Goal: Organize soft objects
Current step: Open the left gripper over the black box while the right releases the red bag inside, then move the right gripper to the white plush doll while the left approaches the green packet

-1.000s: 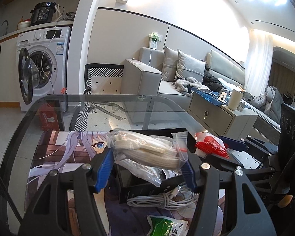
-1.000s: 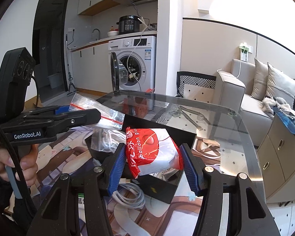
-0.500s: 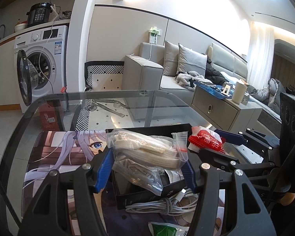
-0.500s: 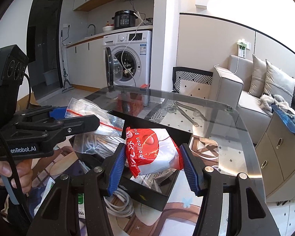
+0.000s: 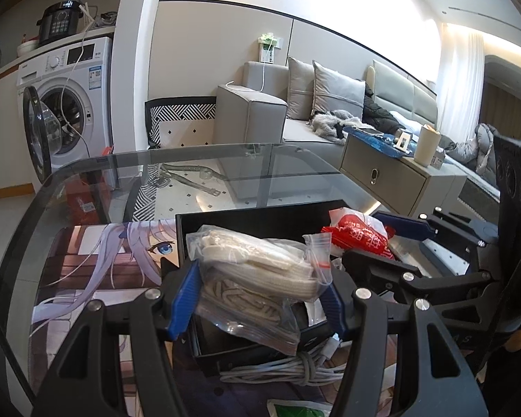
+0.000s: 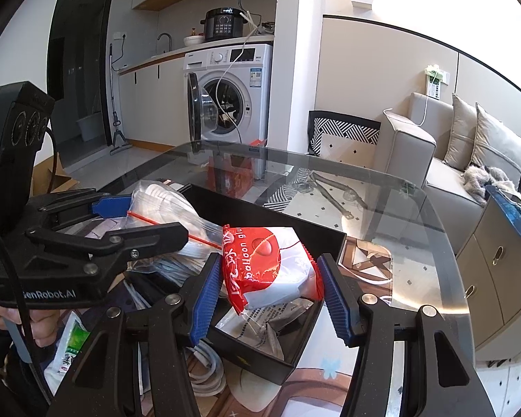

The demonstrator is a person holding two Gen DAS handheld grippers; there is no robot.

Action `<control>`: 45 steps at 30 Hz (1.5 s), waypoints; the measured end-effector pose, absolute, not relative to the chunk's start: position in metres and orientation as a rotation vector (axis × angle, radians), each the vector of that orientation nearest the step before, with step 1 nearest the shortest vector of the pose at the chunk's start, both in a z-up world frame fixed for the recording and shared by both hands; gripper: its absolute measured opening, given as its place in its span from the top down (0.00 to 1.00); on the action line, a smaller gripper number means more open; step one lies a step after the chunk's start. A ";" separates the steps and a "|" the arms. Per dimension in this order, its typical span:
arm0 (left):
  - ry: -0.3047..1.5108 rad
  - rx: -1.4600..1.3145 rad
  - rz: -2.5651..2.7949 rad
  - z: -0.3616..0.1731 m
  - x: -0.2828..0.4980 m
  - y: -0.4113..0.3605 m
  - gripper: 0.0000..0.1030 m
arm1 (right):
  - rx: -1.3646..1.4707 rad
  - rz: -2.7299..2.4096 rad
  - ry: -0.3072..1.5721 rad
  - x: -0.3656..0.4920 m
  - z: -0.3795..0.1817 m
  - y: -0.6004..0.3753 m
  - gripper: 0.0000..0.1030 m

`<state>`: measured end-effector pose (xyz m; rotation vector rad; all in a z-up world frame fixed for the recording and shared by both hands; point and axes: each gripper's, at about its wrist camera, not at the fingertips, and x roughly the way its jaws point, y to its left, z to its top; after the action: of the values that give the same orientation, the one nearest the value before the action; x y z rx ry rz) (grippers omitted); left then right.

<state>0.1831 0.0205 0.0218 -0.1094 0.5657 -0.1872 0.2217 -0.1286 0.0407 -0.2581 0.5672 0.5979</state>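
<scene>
Right wrist: right tool (image 6: 269,292) grips red packet (image 6: 271,271).

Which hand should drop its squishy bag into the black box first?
Probably the right. The right gripper holds the red-and-white packet squarely over the black box. The left gripper holds its clear zip bag nearer the box's front edge.
</scene>
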 end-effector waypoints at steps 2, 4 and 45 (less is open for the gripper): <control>0.570 -0.100 -0.187 0.020 0.185 0.018 0.41 | -0.260 0.596 0.567 0.222 0.041 -0.129 0.45; 0.573 -0.094 -0.188 0.020 0.186 0.017 0.41 | -0.261 0.594 0.566 0.223 0.040 -0.129 0.45; 0.528 -0.058 -0.115 0.049 0.122 0.037 0.00 | -0.203 0.607 0.559 0.146 0.055 -0.167 0.01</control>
<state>0.1216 0.0367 0.0494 -0.0579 0.5283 -0.1147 0.1459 -0.1673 0.0549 -0.2033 0.5595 0.6072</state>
